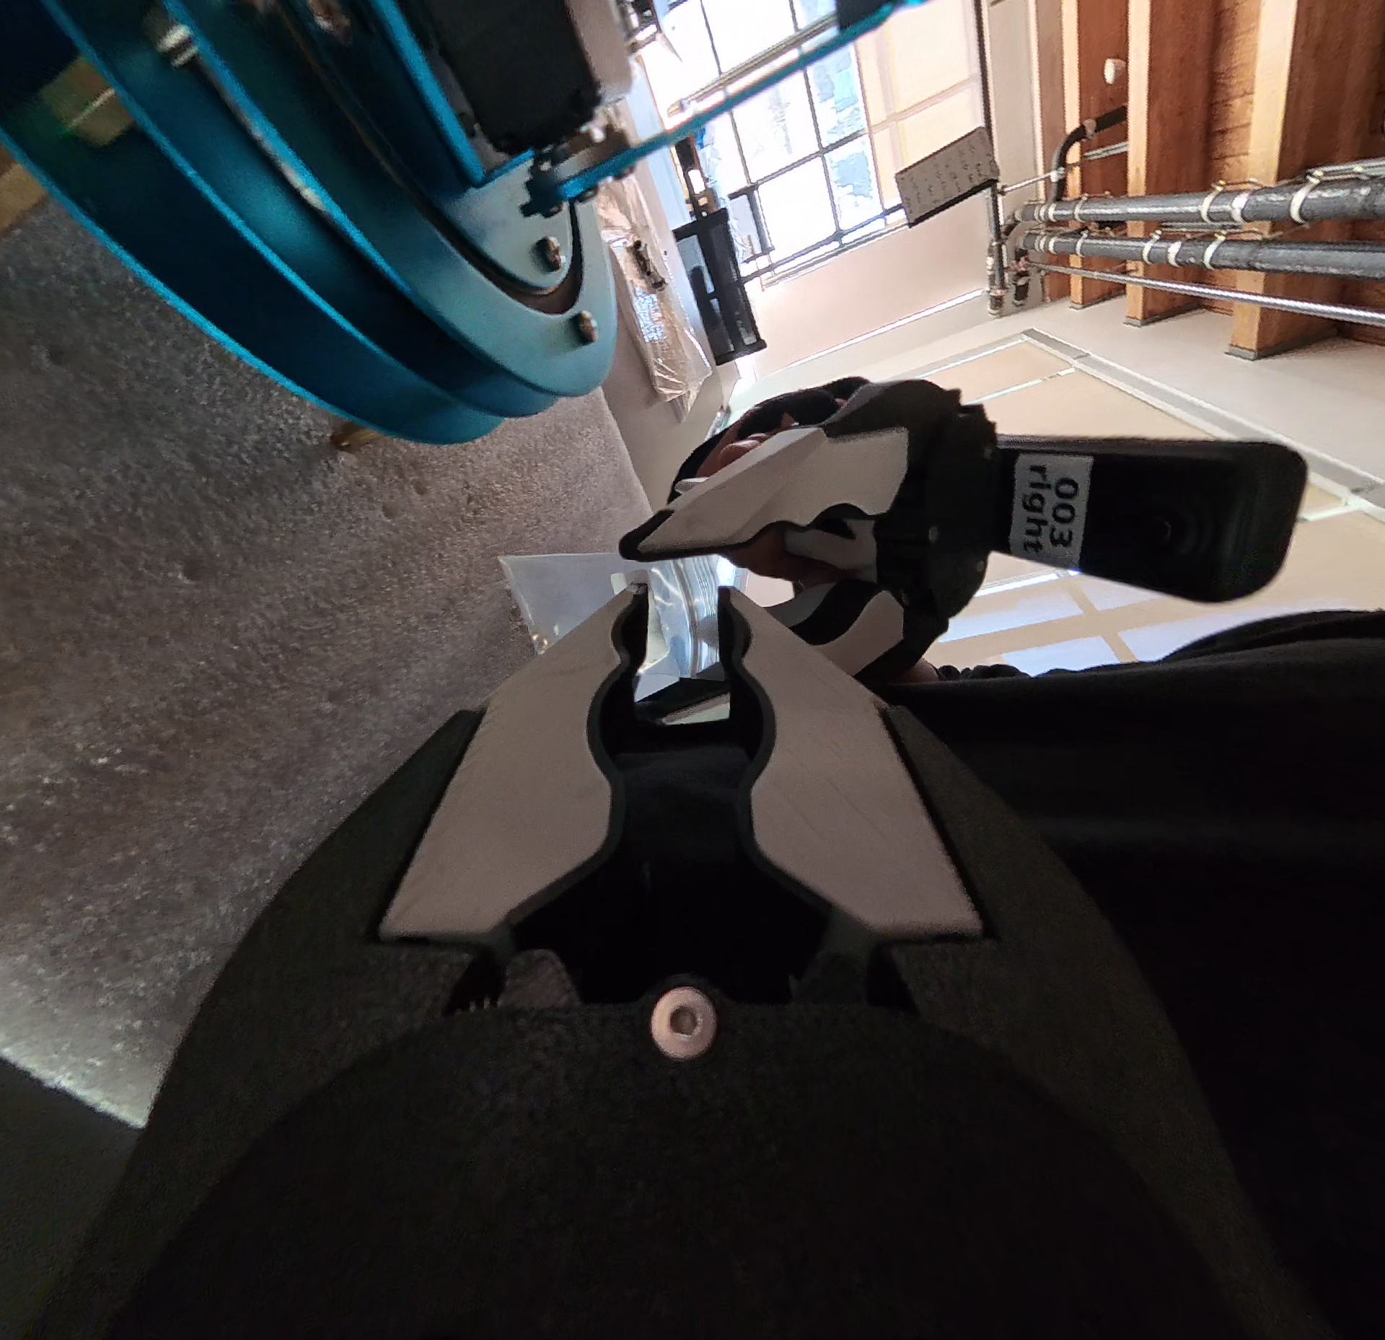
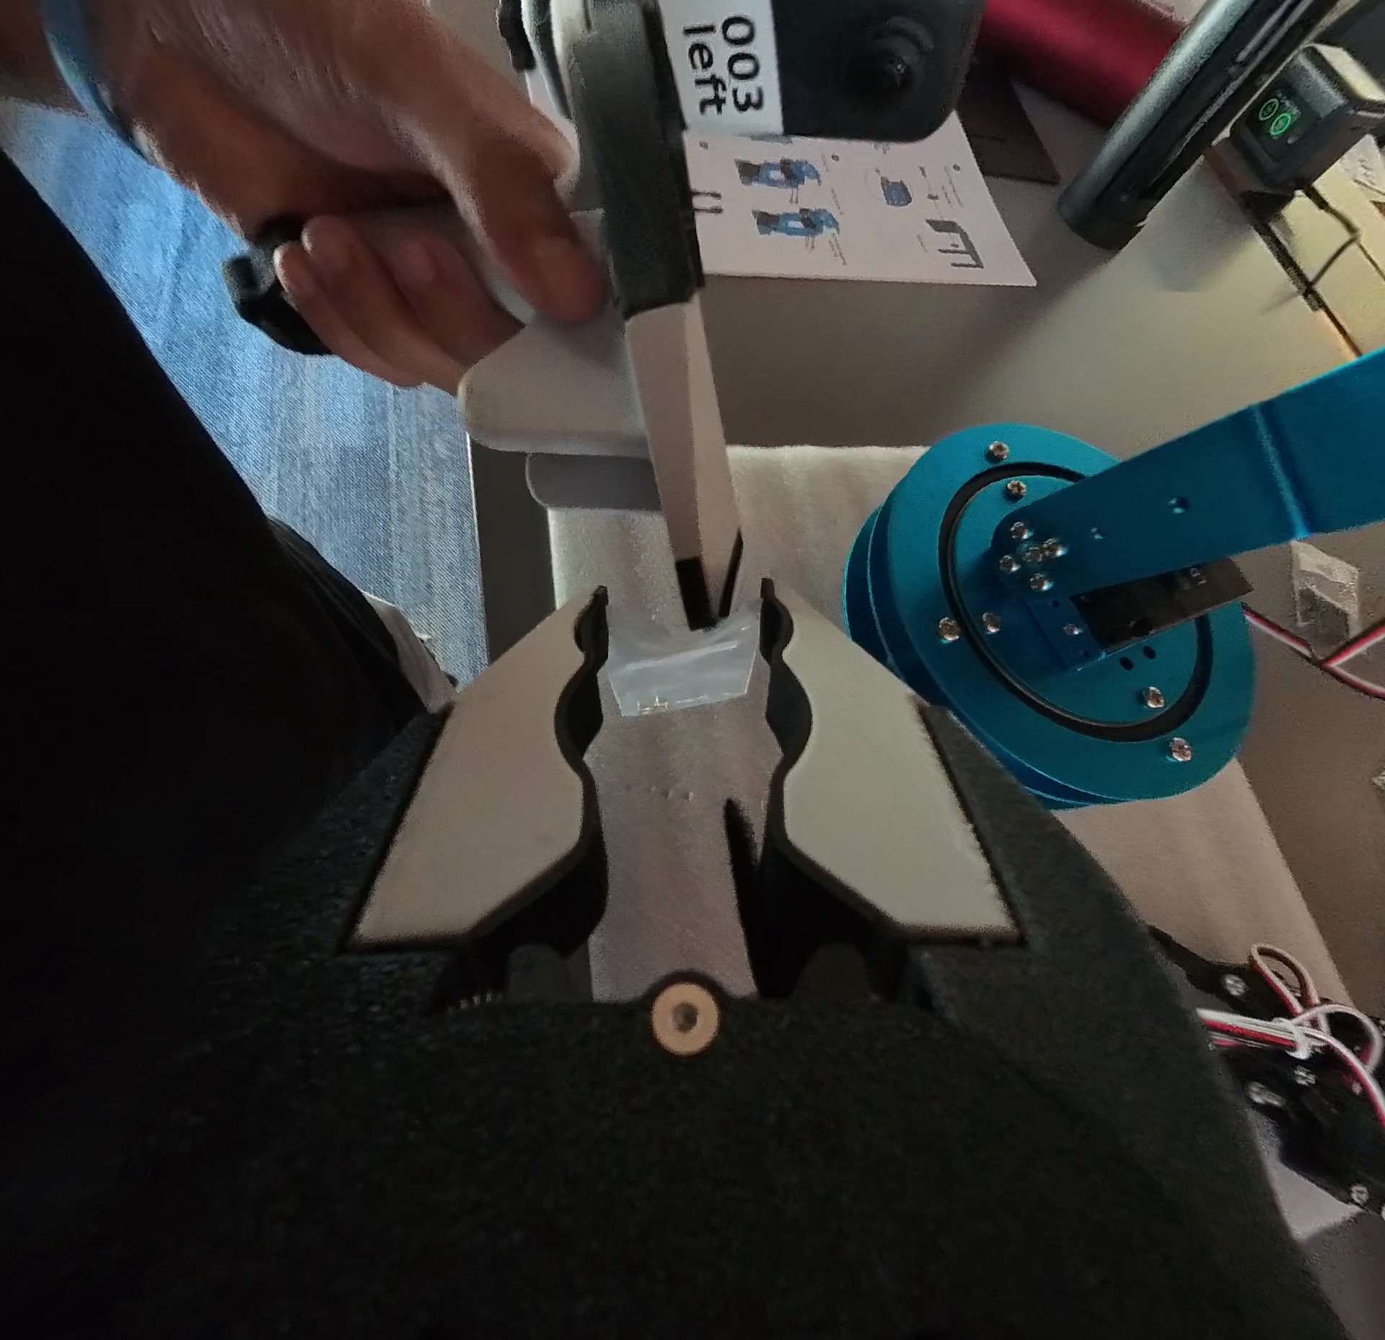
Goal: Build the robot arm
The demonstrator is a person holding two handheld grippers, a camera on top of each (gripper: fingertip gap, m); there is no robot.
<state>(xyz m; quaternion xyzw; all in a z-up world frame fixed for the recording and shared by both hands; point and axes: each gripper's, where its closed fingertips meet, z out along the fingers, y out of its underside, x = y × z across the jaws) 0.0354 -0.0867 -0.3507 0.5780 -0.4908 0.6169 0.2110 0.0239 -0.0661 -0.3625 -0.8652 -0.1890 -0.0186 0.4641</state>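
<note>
A small clear plastic bag (image 2: 678,667) holding tiny screws lies on a grey foam sheet (image 2: 674,817). My left gripper (image 2: 712,592) comes down steeply from above, and its tips meet the bag's top edge. Its jaws stand a narrow gap apart. In the left wrist view the bag (image 1: 686,629) shows through that gap at the left gripper (image 1: 682,595). My right gripper (image 2: 683,603) is open, with one fingertip on each side of the bag. It also shows in the left wrist view (image 1: 719,592), just beyond the bag.
A blue metal turntable base (image 2: 1049,614) with a blue arm and black servo stands just right of the bag, large in the left wrist view (image 1: 337,254). A printed sheet (image 2: 862,209) lies behind. Loose wires (image 2: 1289,1026) lie at right. A person's hand (image 2: 390,202) holds the left gripper. The grippers are tip to tip, or close to it.
</note>
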